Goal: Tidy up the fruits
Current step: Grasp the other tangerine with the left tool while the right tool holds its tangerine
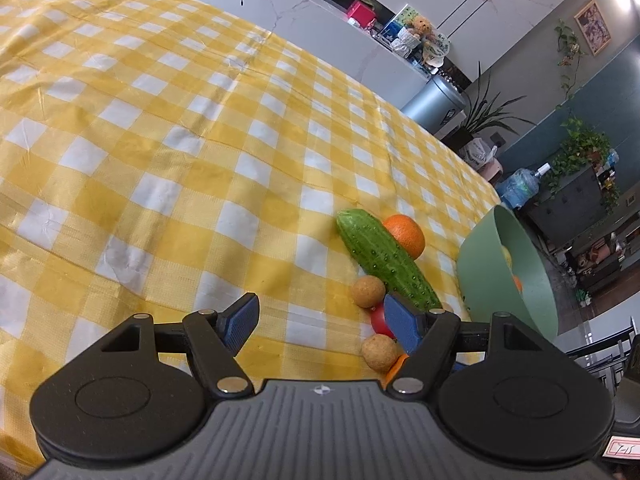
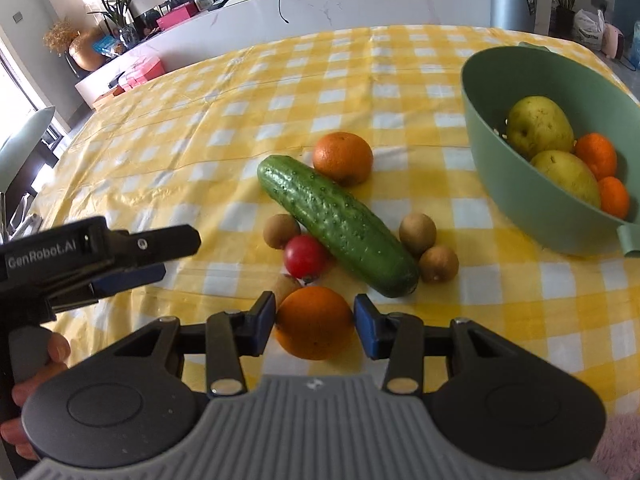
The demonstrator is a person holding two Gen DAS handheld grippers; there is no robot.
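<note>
On the yellow-and-white checked tablecloth [image 2: 192, 128], the right gripper [image 2: 315, 322] has its blue pads pressed against both sides of a round orange [image 2: 314, 322], so it's gripping that one. Just beyond it lies a long bumpy green cucumber [image 2: 338, 224] on a diagonal, with a small red tomato [image 2: 305, 256] touching its near side and a second orange [image 2: 343, 158] at its far end. Small brown round fruits [image 2: 418, 229] sit scattered around the cucumber. Off to the right, the sage-green plastic bowl [image 2: 500, 184] holds two yellow-green pears [image 2: 540, 126] and two small oranges [image 2: 596, 154]. Meanwhile the left gripper [image 1: 320, 322] hovers with its jaws wide apart, nothing between them, just left of the pile.
</note>
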